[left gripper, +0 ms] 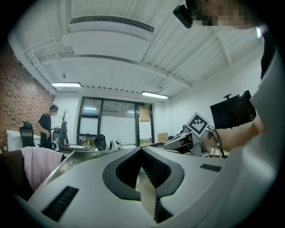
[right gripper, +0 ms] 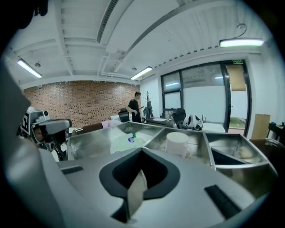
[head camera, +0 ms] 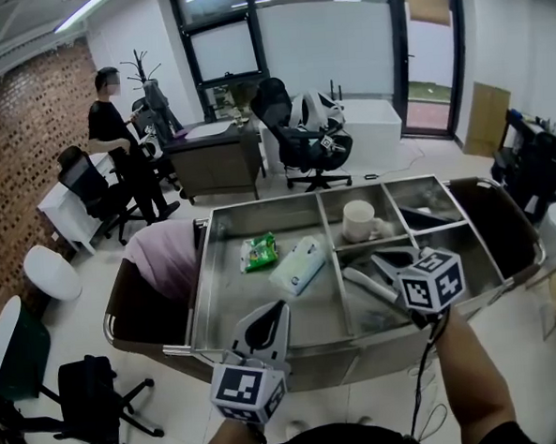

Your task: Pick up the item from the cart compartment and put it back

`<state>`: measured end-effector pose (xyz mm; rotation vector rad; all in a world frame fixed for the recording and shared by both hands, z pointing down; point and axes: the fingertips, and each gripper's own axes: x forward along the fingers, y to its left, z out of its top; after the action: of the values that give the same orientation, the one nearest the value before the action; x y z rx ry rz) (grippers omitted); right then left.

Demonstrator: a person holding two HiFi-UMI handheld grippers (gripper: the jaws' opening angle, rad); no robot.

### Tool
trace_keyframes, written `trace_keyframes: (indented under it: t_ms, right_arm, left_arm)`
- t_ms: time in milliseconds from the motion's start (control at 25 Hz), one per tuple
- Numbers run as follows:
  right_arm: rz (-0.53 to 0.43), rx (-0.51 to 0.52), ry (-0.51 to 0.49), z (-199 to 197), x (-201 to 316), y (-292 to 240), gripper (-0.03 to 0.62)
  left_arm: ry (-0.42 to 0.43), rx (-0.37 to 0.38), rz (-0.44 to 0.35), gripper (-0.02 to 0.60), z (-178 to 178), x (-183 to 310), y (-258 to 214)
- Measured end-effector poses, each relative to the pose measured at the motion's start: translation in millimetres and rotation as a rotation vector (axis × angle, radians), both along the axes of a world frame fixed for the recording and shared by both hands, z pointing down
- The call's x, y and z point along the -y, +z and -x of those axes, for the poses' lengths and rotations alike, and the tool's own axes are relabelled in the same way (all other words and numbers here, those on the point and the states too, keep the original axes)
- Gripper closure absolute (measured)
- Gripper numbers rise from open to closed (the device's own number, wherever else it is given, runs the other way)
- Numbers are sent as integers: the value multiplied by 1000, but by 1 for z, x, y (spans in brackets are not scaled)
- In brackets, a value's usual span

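A steel cart (head camera: 267,346) with several compartments stands in front of me. Its large left compartment holds a green packet (head camera: 258,251) and a pale tissue pack (head camera: 297,266). A white mug (head camera: 359,221) stands in the middle back compartment, and the mug (right gripper: 177,143) also shows in the right gripper view. My left gripper (head camera: 283,306) hangs shut and empty over the cart's front rim. Over the compartment in front of the mug, my right gripper (head camera: 367,267) is also shut, with nothing between its jaws.
A pink cloth (head camera: 163,256) drapes over the bin at the cart's left end. A person (head camera: 112,123) stands by desks at the back left. Office chairs (head camera: 311,139) stand behind the cart, and another black chair (head camera: 91,397) is at my lower left.
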<state>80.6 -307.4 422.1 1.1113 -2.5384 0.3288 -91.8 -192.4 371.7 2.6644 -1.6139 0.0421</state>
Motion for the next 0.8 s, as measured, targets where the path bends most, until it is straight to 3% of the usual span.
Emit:
trace_keyframes:
  t_ms: [320, 800]
  right_arm:
    - [-137, 109, 4, 2, -34, -53, 579]
    - [-230, 220, 7, -10, -82, -97, 579]
  left_arm:
    - [-5, 6, -15, 580, -1, 0, -1]
    - [-14, 14, -38, 580, -1, -3, -8]
